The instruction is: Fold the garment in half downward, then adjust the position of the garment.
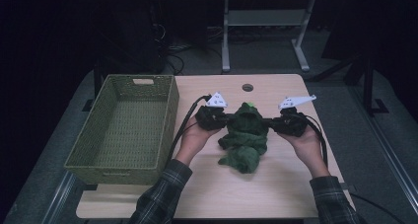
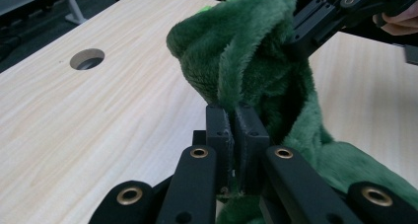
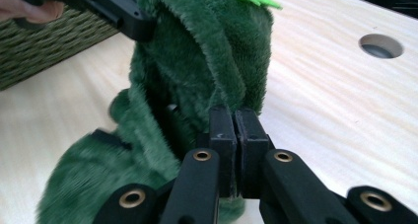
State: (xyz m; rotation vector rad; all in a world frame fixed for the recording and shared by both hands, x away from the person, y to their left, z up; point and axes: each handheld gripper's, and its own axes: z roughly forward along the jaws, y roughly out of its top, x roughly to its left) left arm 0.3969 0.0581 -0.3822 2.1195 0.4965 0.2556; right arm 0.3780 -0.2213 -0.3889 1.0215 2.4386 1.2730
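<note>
A dark green plush garment (image 1: pixel 247 135) with a small bright green patch on top hangs between my two grippers over the middle of the wooden table (image 1: pixel 276 194). My left gripper (image 1: pixel 227 119) pinches its left edge, my right gripper (image 1: pixel 268 121) its right edge. In the left gripper view the pads (image 2: pixel 235 128) are pressed together on a fold of the green plush (image 2: pixel 231 51). The right gripper view shows my right gripper (image 3: pixel 235 130) clamped the same way on the plush (image 3: pixel 207 51). The garment's lower part rests crumpled on the table.
A green woven basket (image 1: pixel 167 110), with nothing in it, stands on the table's left side, close to my left hand. A round cable hole (image 1: pixel 247 88) sits in the tabletop beyond the garment. Dark floor and a desk frame (image 1: pixel 226 36) lie behind the table.
</note>
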